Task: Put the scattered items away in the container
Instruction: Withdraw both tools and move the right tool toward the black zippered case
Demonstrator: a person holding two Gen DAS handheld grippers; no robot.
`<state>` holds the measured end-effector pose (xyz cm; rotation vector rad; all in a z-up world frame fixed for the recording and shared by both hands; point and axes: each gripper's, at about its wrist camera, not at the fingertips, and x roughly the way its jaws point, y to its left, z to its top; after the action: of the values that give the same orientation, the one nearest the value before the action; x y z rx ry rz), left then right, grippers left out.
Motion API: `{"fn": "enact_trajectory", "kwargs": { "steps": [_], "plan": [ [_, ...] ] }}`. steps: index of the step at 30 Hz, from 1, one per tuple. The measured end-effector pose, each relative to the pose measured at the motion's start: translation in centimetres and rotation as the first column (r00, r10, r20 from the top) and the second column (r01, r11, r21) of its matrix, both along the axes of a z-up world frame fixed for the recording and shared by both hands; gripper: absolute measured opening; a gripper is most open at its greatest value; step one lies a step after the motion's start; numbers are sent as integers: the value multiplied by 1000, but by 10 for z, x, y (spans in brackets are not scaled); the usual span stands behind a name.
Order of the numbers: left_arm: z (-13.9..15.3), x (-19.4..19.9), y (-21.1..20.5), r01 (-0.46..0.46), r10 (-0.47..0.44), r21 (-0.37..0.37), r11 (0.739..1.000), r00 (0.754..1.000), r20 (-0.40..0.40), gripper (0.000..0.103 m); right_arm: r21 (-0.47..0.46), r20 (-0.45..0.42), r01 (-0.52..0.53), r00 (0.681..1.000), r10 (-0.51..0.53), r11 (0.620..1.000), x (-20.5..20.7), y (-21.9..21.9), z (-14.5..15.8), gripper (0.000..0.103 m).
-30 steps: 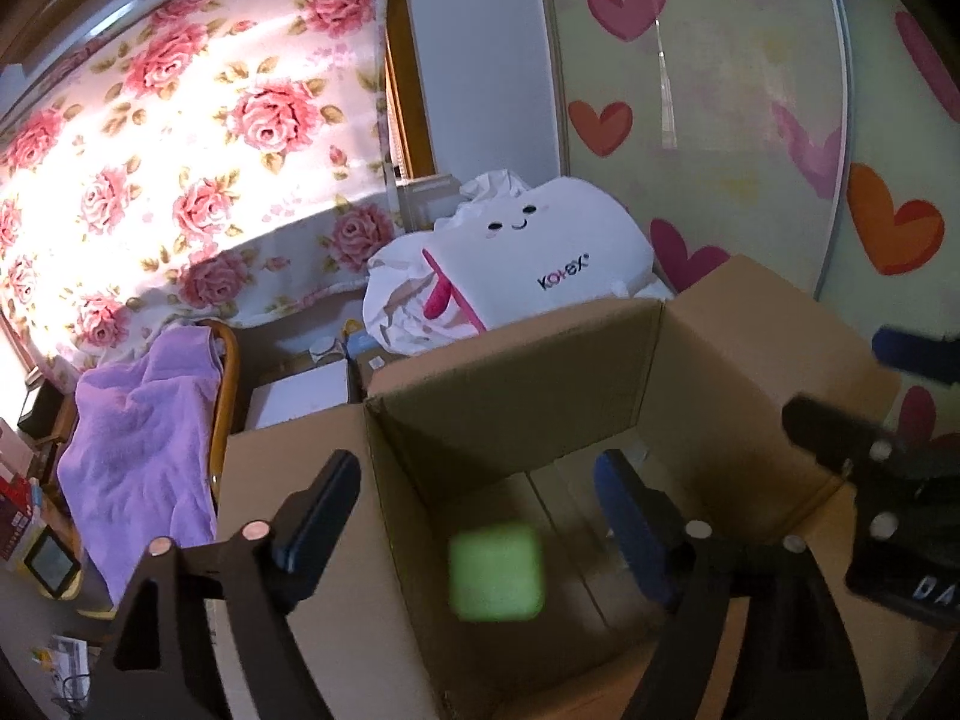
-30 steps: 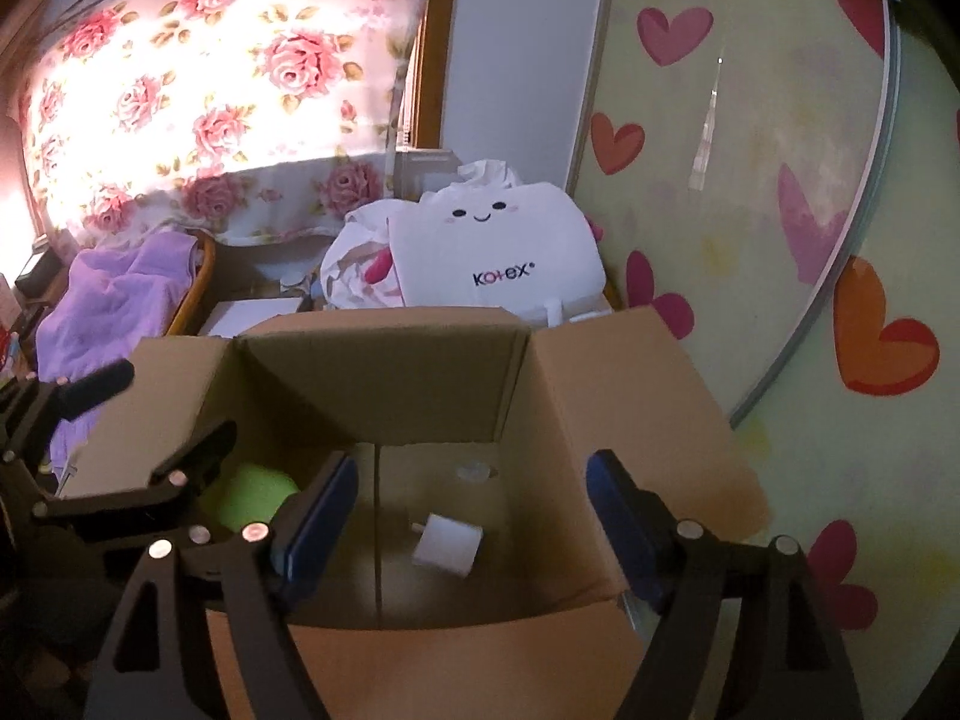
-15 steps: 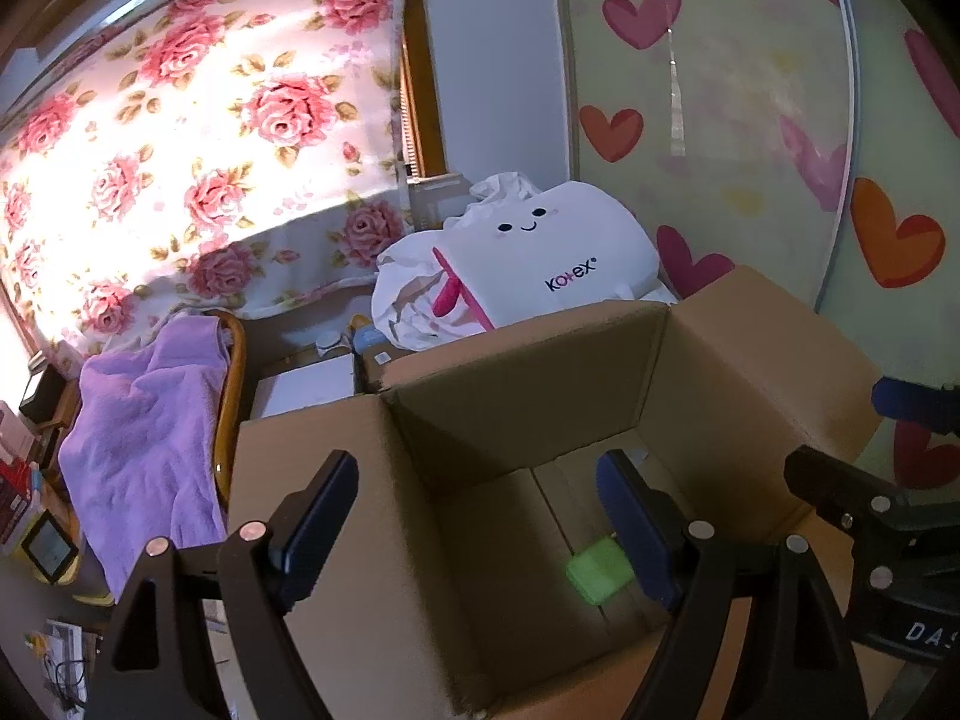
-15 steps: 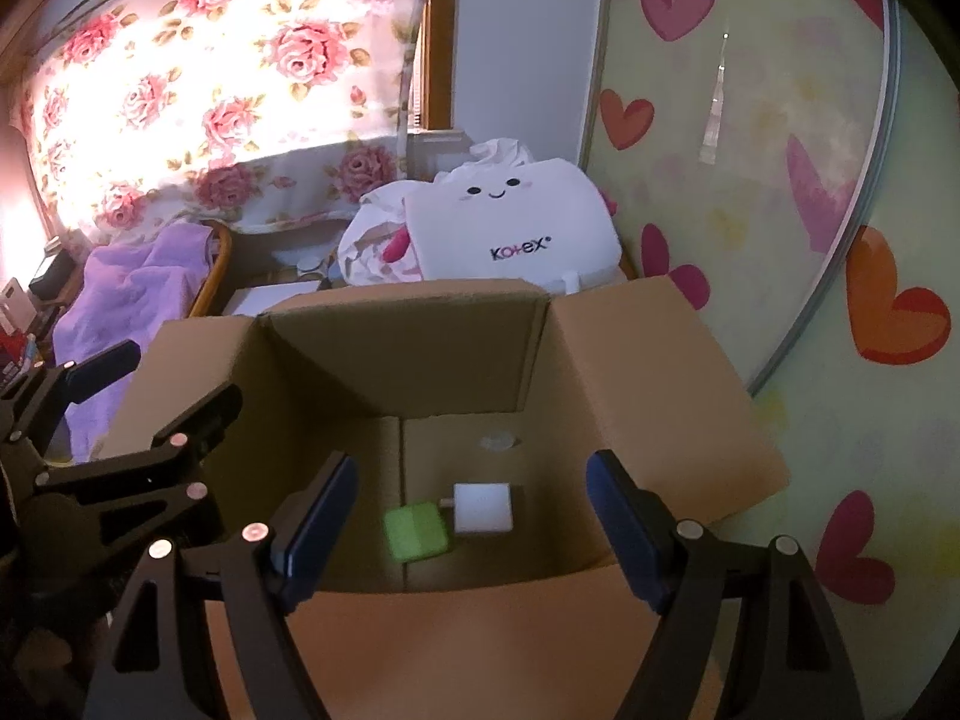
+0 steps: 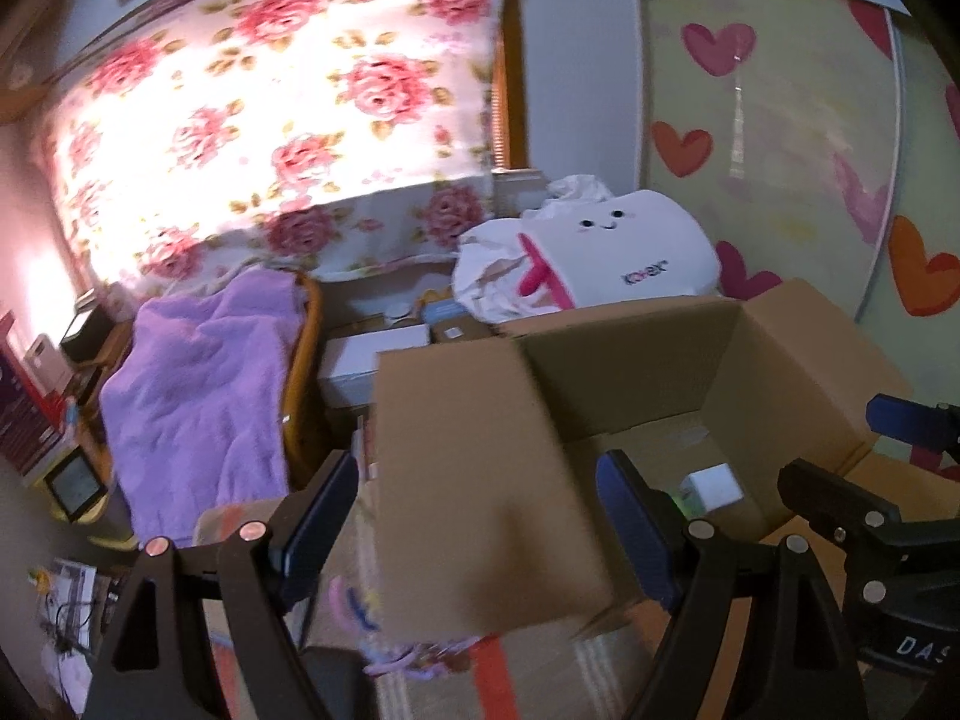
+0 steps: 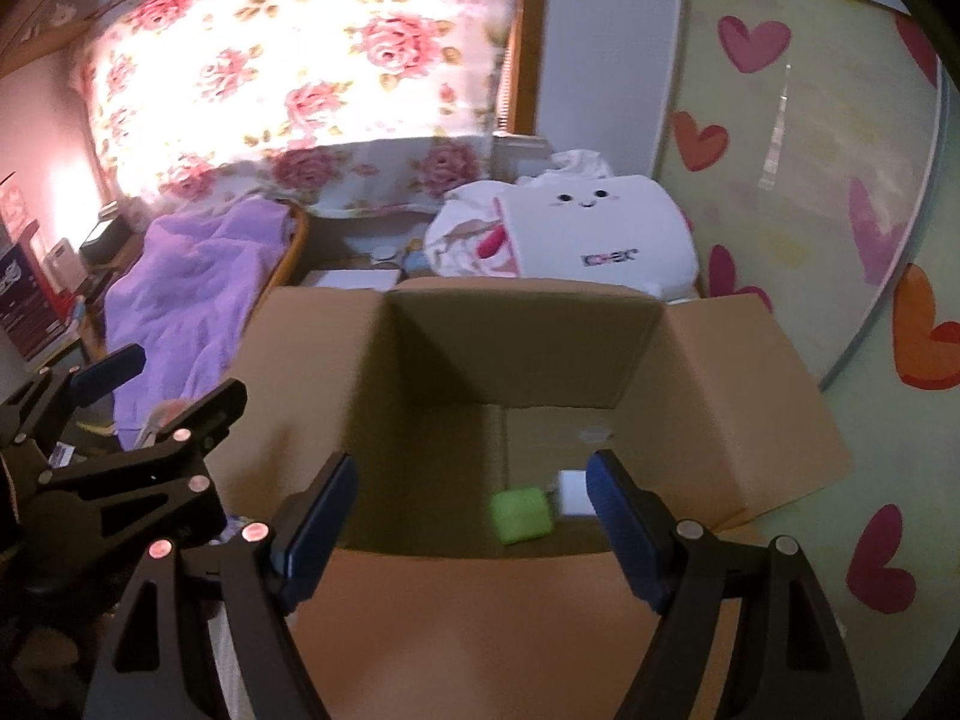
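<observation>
right claw (image 6: 468, 516) spread wide, nothing in it – hangs over the near rim of the cardboard box (image 6: 750, 384), flaps folded out on all sides, open room straight down between its fingers. green cube (image 6: 519, 514) on the box floor, just ahead of the claw gap, toward the right finger; white cube (image 6: 573, 489) touching or just beside it, partly hidden behind that finger. left claw (image 5: 474, 522) also spread wide and empty, off to the box's left side, the left flap (image 5: 474, 480) filling the gap between its fingers – blurred. from this view the white cube (image 5: 714, 483) sits past the right finger, a green sliver beside it. around: purple blanket (image 6: 192, 288) on a chair to the left, white kotex pack (image 6: 600, 234) behind the box, rose curtain (image 6: 312, 72) at back, heart-print panel (image 6: 810, 150) on the right. striped rug (image 5: 498, 684) under the box.
</observation>
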<state>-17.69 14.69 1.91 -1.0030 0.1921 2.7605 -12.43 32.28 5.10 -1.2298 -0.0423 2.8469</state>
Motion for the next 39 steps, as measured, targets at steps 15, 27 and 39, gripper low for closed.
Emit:
{"fn": "enact_trajectory", "kwargs": {
  "steps": [15, 27, 39],
  "plan": [
    [-20, 41, -145, -202, 203, -34, 979, 979, 19, 85, -25, 32, -162, 986, 162, 987, 21, -136, -34, 85],
    [-75, 60, -223, -278, 287, -114, 954, 956, 65, 85, -23, 91, -228, 969, 230, 973, 33, -206, -101, 85],
    [-135, 52, -289, -303, 314, -119, 946, 945, 90, 85, -61, 165, -190, 966, 198, 980, 27, -255, -176, 85]
  ]
}}
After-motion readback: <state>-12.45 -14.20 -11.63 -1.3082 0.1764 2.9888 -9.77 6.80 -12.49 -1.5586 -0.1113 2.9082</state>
